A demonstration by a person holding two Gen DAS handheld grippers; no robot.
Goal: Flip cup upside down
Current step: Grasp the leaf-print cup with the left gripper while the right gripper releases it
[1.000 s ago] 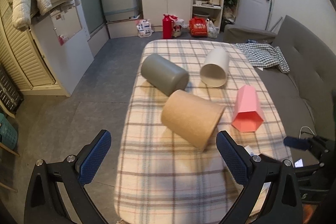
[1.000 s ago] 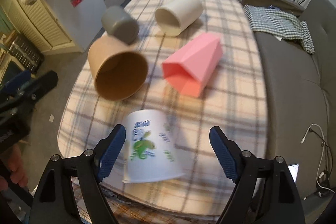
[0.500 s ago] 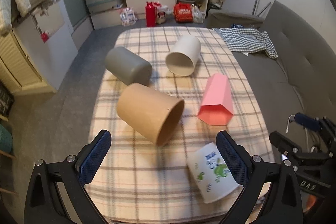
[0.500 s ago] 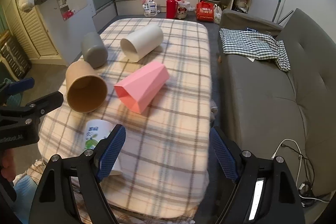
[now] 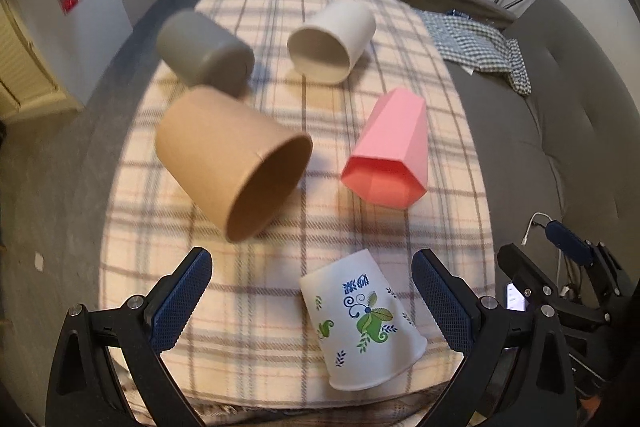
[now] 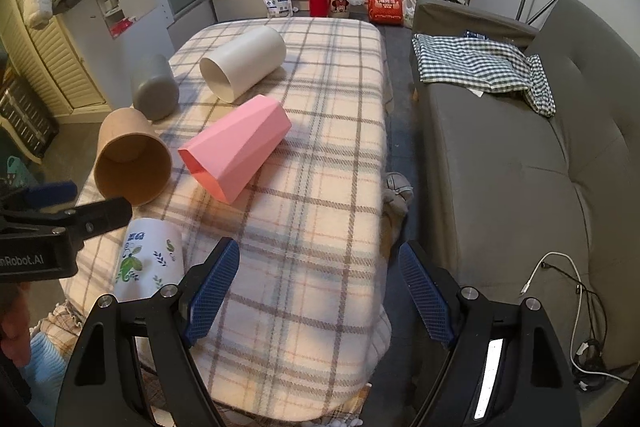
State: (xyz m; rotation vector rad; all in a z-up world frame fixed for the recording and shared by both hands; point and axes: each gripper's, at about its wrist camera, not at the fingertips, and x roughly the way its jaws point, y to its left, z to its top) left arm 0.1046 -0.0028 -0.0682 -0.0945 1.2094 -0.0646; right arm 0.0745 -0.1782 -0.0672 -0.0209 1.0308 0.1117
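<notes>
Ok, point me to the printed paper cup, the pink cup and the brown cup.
printed paper cup [image 5: 360, 319], left wrist view, on its side wall by the leaf print
pink cup [image 5: 394, 139], left wrist view, on an upper facet
brown cup [image 5: 216, 147], left wrist view, on its outer wall

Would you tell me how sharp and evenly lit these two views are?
Left wrist view: slight motion blur on the brown cup and grey cup, strong fisheye bending, dark vignette. Right wrist view: sharper, soft shadows beside the pink cup, dim warm light.
</notes>
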